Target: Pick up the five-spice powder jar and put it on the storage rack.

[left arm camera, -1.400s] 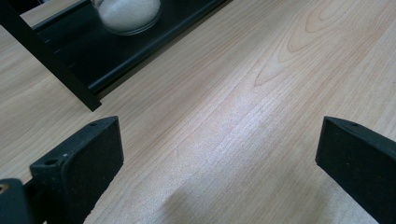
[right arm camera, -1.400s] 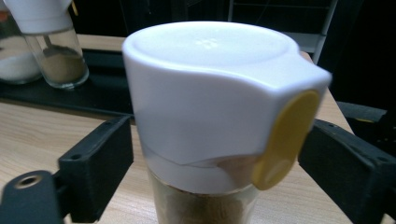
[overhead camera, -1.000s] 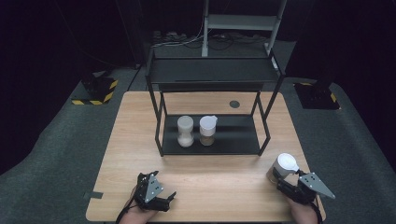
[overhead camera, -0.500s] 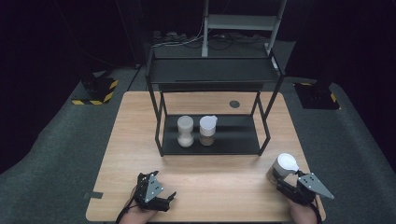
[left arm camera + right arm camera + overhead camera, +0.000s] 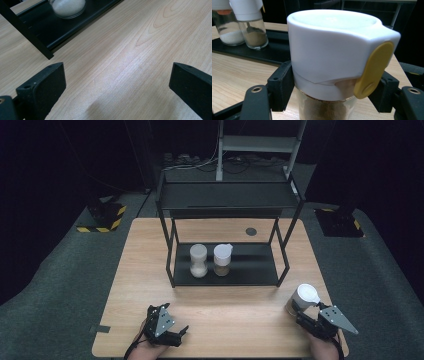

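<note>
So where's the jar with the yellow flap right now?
In the high view the seasoning jar stands at the table's near right corner, clamped in the right hand-held gripper, in front and to the right of the black rack.

A wooden table bears a black rack; a white-capped jar stands right.
</note>
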Tool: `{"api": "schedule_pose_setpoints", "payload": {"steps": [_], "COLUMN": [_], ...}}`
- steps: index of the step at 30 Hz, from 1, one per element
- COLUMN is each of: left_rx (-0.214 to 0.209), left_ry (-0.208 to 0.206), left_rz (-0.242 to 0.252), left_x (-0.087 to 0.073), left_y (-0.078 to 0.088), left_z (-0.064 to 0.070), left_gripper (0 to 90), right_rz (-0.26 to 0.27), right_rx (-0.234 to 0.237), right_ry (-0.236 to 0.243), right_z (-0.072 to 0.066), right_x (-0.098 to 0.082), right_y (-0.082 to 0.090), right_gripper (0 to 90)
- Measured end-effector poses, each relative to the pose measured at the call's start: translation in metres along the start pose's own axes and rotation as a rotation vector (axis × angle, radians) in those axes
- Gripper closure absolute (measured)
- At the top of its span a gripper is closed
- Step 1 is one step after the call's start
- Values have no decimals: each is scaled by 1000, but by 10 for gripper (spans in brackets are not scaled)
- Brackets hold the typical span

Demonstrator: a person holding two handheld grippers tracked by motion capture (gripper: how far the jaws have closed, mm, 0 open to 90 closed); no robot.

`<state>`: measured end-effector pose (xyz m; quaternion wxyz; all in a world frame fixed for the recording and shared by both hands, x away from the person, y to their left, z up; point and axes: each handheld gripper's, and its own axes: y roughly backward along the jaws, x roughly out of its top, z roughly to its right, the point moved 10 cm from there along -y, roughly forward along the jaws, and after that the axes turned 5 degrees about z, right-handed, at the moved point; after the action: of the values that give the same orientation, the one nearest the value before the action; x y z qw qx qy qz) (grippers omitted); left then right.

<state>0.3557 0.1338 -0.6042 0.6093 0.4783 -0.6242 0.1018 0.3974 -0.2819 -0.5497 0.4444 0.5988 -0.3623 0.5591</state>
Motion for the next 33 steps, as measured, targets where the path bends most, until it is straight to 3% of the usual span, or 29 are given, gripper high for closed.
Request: {"api": "schedule_pose_setpoints", "payload": {"steps": [23, 33], "left_rx": [-6, -8], "left_ry": [-2, -6], "left_rz": [0, -1], "left_x": [0, 0], "left_y": [0, 0], "left_z": [1, 1], "left_gripper": [11, 12], "right_rz": [13, 14], "right_rx": [92, 113], "right_ry": [42, 47], "right_z": [-47, -58], "right_x": [7, 7], "right_y": [-10, -13], "right_gripper": [303, 303]}}
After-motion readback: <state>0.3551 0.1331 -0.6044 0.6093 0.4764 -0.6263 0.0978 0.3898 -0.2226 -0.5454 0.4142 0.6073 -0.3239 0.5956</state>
